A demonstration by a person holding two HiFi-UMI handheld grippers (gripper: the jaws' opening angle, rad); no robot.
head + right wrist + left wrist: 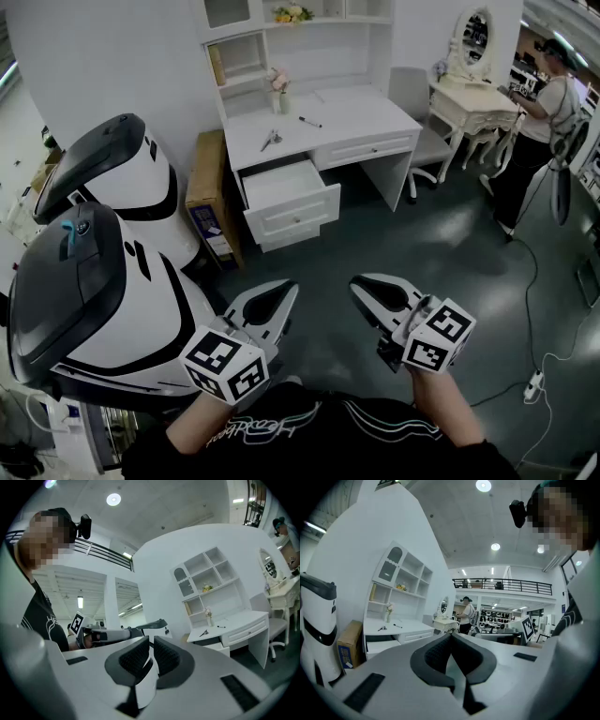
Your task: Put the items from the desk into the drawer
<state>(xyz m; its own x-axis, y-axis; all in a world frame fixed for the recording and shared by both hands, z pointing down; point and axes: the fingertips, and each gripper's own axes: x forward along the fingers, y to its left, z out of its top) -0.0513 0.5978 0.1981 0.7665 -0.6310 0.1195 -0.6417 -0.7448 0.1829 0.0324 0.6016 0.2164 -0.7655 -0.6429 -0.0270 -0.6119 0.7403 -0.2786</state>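
A white desk (366, 117) stands far ahead, its left drawer (291, 199) pulled open. On the desktop lie a small metal scissors-like tool (270, 141) and a dark pen (310, 122), with a flower vase (279, 94) behind them. Both grippers hang low in front of the person's body, well short of the desk. My left gripper (289, 289) (450, 635) is shut with nothing in it. My right gripper (359, 284) (151, 640) is also shut and holds nothing. The right gripper view shows the tool (203, 633) and pen (221, 626) small in the distance.
Two large white and black machines (94, 281) crowd the left side. A cardboard box (208, 187) leans beside the desk. A grey chair (422, 122), a cream vanity table (473, 98) and a person (539, 122) are at the right. A power strip (534, 384) lies on the floor.
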